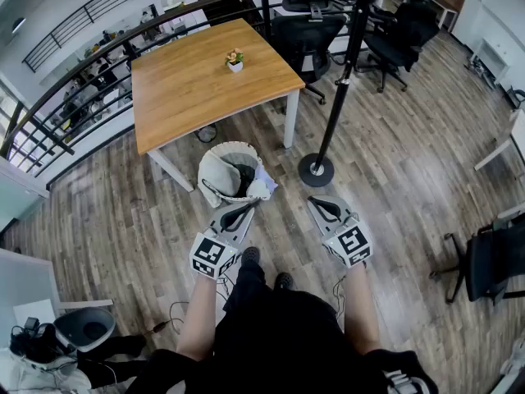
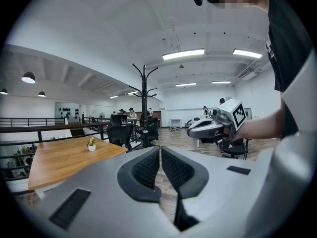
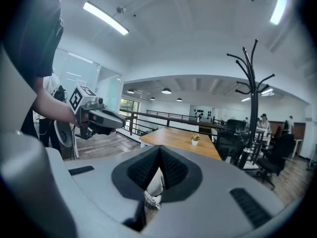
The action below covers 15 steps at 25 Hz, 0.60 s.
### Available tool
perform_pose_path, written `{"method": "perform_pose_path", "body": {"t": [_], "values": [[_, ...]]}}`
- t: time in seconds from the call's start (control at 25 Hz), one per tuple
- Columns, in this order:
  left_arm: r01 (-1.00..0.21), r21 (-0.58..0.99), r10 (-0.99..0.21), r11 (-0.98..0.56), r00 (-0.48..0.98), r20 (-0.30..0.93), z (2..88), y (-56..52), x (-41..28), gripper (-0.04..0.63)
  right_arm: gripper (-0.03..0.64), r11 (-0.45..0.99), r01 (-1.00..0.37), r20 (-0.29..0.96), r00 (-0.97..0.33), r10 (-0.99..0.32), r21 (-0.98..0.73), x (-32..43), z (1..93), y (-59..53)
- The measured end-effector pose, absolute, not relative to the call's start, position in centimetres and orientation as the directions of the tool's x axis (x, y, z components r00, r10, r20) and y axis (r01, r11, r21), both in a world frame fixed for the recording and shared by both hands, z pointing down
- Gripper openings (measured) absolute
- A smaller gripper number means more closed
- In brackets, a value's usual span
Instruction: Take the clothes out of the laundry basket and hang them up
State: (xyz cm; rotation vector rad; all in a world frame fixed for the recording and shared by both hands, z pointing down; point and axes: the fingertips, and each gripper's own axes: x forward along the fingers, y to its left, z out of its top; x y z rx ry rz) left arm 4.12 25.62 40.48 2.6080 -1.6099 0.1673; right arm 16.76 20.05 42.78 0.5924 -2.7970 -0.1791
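A round white laundry basket (image 1: 215, 189) stands on the wood floor by the table leg, with pale clothes (image 1: 221, 173) heaped in it. A black coat stand (image 1: 338, 76) rises just right of it, its round base (image 1: 316, 171) on the floor. My left gripper (image 1: 248, 207) hovers at the basket's near rim, shut, with nothing between its pads (image 2: 148, 167). My right gripper (image 1: 314, 202) is level with it, near the stand's base, also shut and empty. In the right gripper view a bit of white cloth (image 3: 154, 186) shows behind the closed jaws. The stand's hooks (image 2: 144, 78) (image 3: 253, 66) are bare.
A wooden table (image 1: 197, 84) with a small flower pot (image 1: 235, 61) stands behind the basket. Black office chairs (image 1: 308, 31) sit beyond the stand and another (image 1: 488, 261) at the right. A railing (image 1: 74, 72) runs along the left. Cables (image 1: 164, 325) lie by my feet.
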Motion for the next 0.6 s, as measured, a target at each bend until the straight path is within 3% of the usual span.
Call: {"method": "perform_pose_path", "body": {"t": [0.6], "values": [[-0.9,-0.022,-0.892,-0.436,0.428,0.146,40.1,25.2,3.1,0.028,0.008,0.904,-0.388,0.258,-0.868,-0.424,0.179,17.2,42.6,18.7]]}}
